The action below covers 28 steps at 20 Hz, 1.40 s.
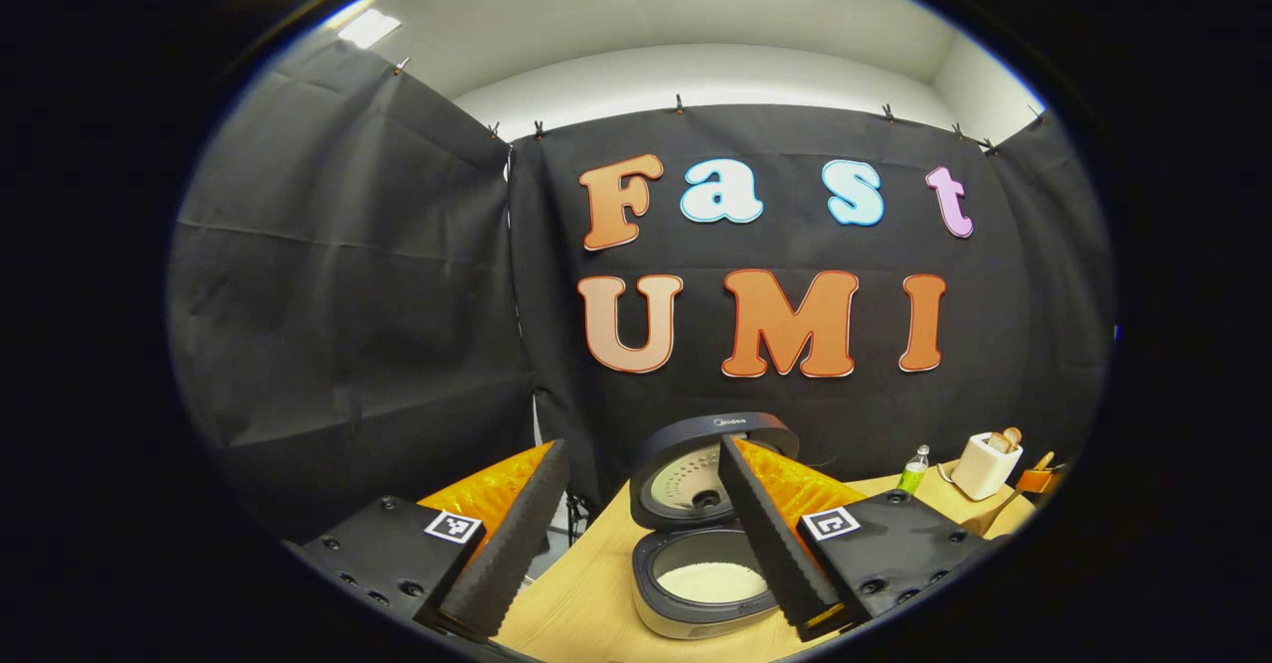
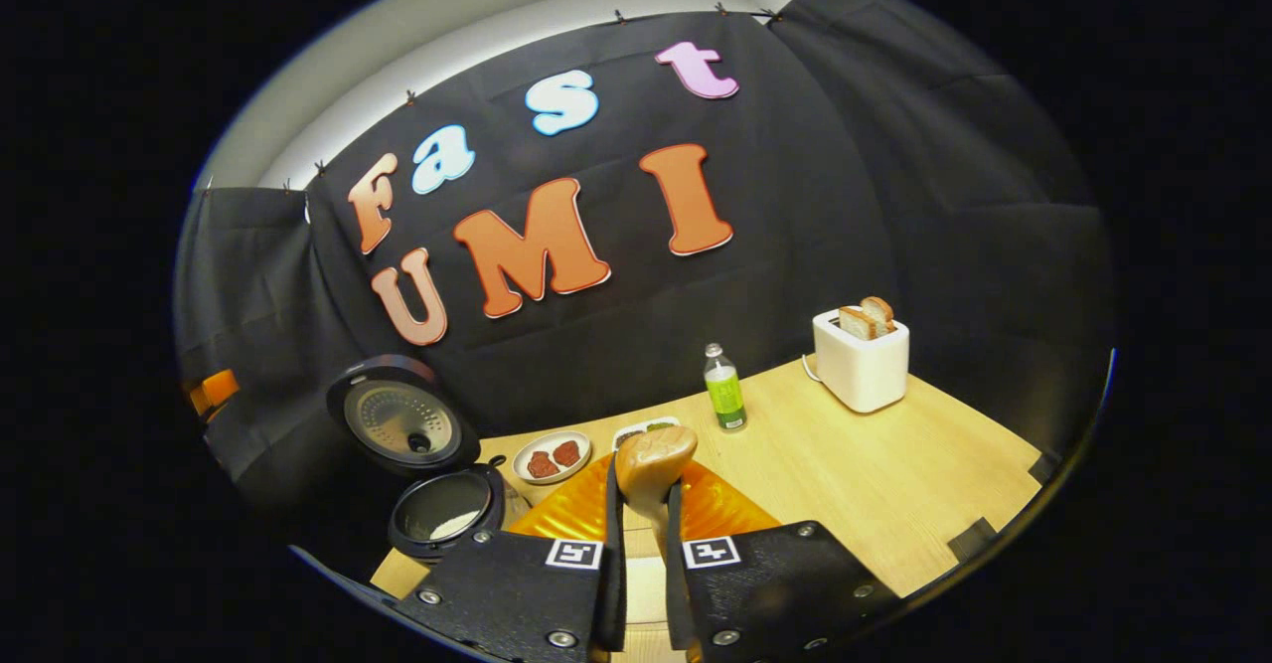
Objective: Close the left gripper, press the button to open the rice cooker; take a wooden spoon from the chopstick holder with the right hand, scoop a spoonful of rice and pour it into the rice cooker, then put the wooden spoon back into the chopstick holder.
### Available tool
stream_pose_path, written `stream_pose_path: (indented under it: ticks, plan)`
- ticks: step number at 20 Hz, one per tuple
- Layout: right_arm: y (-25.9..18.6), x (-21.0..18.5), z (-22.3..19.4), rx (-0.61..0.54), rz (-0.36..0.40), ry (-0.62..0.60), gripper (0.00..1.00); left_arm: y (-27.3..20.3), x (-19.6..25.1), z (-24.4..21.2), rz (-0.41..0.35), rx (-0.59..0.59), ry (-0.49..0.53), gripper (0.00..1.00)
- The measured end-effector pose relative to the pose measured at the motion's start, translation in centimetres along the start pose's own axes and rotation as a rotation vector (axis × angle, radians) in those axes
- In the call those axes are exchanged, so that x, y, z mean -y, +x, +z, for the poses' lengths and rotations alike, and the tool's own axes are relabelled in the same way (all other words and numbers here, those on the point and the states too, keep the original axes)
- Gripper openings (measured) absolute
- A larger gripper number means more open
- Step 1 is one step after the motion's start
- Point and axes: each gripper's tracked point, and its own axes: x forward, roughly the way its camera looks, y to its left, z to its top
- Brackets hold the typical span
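Here the right gripper [image 2: 644,544] is clamped on the wooden spoon [image 2: 651,464]: both fingers press against the narrow handle, and the rounded, smooth-grained bowl of the spoon stands above the fingertips, held over the table. In the left gripper view, the left gripper [image 1: 636,564] has its fingers spread wide apart, nothing between them; each finger is a long tapering wedge with a ribbed inner face. Beyond those fingers the rice cooker [image 1: 708,544] sits on the table [image 1: 586,603] with its round lid raised upright at the back — the lid's underside is a pale metal disc with rows of small perforations, and the inner pot below holds a flat layer of white rice. The table surface is light wood with a fine straight grain. In the right gripper view the rice cooker stands at the table's left end, well apart from the spoon; just beside it lies a small white plate [image 2: 552,456] bearing red pieces, and a second dish sits partly hidden behind the spoon bowl. Farther back stand a small clear bottle [image 2: 724,390] of green liquid and a white, box-shaped toaster [image 2: 862,365] with two bread slices upright in its slots. Black cloth, creased and pinned along its top edge, forms the booth wall, with a plain pale wall and ceiling above it.
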Motion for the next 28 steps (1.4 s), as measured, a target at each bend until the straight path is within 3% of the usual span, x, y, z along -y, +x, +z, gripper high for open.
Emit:
stream_pose_path:
  ticks: [5,10,18,24,28]
  plan:
    - [1.9,-2.5,-4.2,-0.032,-0.017,-0.07,0.15,0.8,-2.3,-0.1,-0.016,0.009,0.027,1.0]
    - [4.8,-2.2,-8.9,-0.079,-0.087,-0.128,0.16,1.4,-4.6,-0.9,-0.028,-0.005,0.056,1.0]
    - [6.4,-0.5,-12.7,-0.096,-0.165,-0.157,0.16,2.6,-6.2,-3.1,-0.044,-0.063,0.049,1.0]
    - [5.4,-1.3,-14.7,-0.082,-0.169,0.017,0.16,2.7,-6.0,-3.4,-0.049,-0.068,0.059,1.0]
    - [5.1,-4.7,-15.9,-0.086,-0.067,0.126,0.16,2.5,-6.4,-3.9,-0.04,-0.081,0.059,1.0]
